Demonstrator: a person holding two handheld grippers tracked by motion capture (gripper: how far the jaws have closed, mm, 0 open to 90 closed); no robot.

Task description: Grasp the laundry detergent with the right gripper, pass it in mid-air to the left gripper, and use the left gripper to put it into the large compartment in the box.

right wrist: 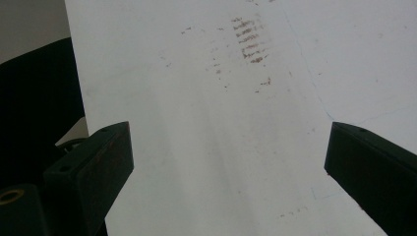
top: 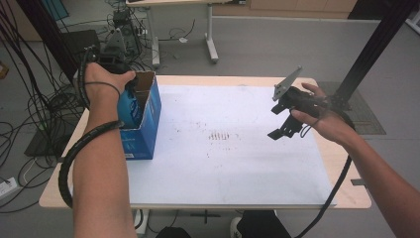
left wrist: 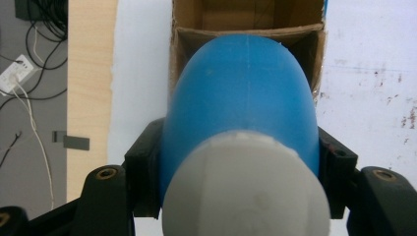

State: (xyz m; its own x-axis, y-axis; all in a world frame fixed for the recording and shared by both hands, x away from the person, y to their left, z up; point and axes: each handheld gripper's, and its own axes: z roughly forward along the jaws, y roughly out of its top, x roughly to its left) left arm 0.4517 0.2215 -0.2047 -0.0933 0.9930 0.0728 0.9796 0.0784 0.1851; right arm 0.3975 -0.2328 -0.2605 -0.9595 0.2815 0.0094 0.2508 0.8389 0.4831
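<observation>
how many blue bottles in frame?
1. The bottle is clamped in the left gripper, over the open box. More could sit hidden inside the box.

— Any words or numbers you can read here?
— None. The blue box (top: 143, 130) by the left gripper (top: 130, 94) carries pale print on its side, too small and blurred to make out.
— And ahead of the right one?
— Only brown smudges (right wrist: 250, 40) on the white sheet (right wrist: 206, 147), no letters.

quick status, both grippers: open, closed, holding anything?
Left gripper: closed on the blue bottle, over the cardboard box.
Right gripper: open, nothing between its fingers, above the white sheet.
</observation>
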